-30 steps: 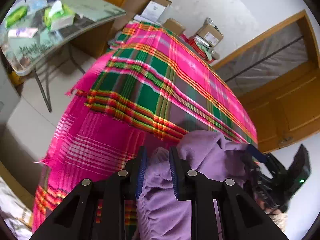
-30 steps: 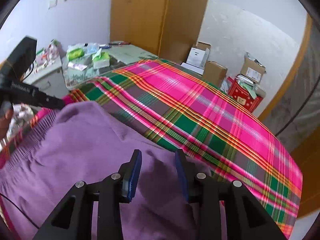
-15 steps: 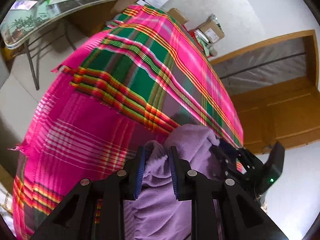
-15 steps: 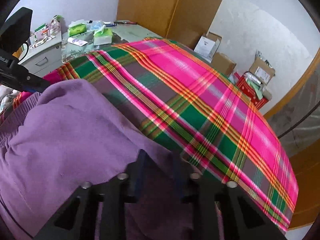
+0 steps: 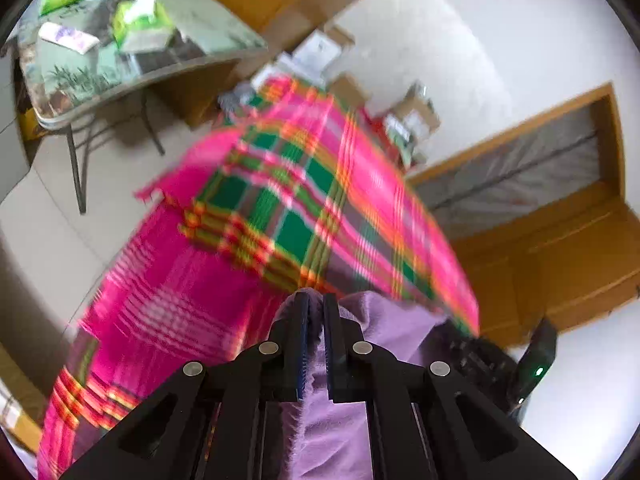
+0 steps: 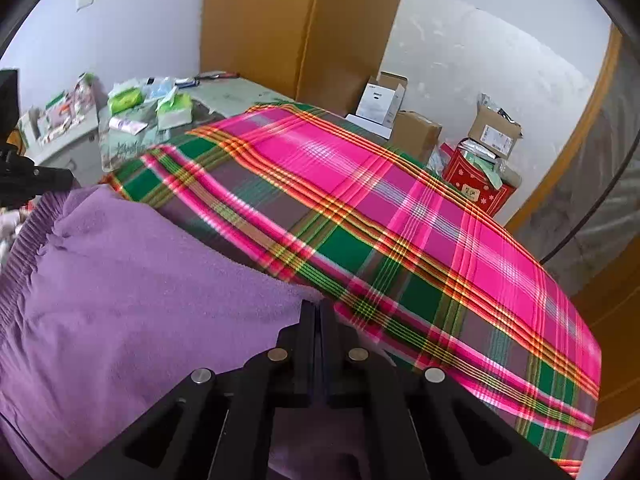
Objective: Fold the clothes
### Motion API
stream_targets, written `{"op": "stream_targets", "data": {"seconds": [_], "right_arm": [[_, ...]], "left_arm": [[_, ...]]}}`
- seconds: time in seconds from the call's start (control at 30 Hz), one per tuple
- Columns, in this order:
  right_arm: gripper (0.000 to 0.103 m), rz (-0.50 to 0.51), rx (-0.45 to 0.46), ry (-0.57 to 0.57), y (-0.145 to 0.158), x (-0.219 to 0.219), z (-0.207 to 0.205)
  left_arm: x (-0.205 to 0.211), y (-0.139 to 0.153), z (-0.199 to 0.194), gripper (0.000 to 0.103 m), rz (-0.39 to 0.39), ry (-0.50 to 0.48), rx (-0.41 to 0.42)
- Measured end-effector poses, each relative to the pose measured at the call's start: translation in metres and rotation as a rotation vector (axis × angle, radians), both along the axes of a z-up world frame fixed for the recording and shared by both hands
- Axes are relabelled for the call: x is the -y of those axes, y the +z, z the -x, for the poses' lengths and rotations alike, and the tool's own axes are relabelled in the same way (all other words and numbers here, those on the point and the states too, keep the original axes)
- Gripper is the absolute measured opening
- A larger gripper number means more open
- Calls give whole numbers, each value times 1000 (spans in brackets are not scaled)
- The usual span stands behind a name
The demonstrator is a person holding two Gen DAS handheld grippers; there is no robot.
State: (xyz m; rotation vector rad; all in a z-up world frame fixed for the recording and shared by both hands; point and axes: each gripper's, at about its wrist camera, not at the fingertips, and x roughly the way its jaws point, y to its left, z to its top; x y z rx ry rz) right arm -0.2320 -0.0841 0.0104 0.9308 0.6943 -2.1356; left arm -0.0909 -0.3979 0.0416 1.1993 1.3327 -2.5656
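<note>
My left gripper [image 5: 313, 312] has its jaws nearly together, pinching a bunched edge of the purple fleece garment [image 5: 332, 428] that runs back between the fingers toward the camera. My right gripper [image 6: 318, 320] is pressed fully closed on another edge of the same garment [image 6: 132, 292], which spreads out to the left of its fingers as a broad, fairly smooth sheet with a gathered elastic band [image 6: 24, 248] along its far left border. At that far left I can see the dark body of the other gripper near the elastic end. Beyond and to the right of both tools lies the pink and green plaid blanket [image 6: 400, 216] covering the bed, bare of other clothes in front of me. Past it sit a cluttered side table [image 6: 224, 96] and cardboard boxes [image 6: 416, 132] by the wall. I judge the garment is held at two points, partly lifted and not yet a neat folded stack; whether any fold is already in it I cannot tell, since the left view is blurred.
</note>
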Motion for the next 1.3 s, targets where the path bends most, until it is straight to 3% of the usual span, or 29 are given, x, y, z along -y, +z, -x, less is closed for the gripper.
{"op": "stream_targets", "data": {"seconds": [0.1, 0.27, 0.4, 0.53, 0.67, 0.9, 1.03, 1.2, 1.3], "right_arm": [[2, 11, -2, -20, 1, 5, 3], [2, 0, -1, -56, -2, 13, 12], [3, -59, 3, -87, -15, 24, 22], [3, -99, 28, -108, -29, 32, 31], [3, -91, 53, -113, -30, 30, 33], [11, -6, 108, -114, 7, 10, 24], [16, 62, 133, -104, 36, -15, 4], [17, 117, 102, -138, 62, -67, -33], [17, 170, 76, -187, 72, -116, -59]], "left_arm": [[10, 5, -2, 7, 37, 42, -21], [16, -7, 5, 7, 49, 66, 13], [19, -20, 9, 7, 61, 85, 45], [23, -25, 12, 3, 139, 123, 67], [26, -24, 8, 3, 88, 101, 57], [2, 3, -11, 3, 130, 49, 0], [-23, 17, -29, 10, 130, -7, -40], [-64, 31, -51, 11, 124, -88, -75], [-96, 35, -60, 20, 125, -173, -94]]}}
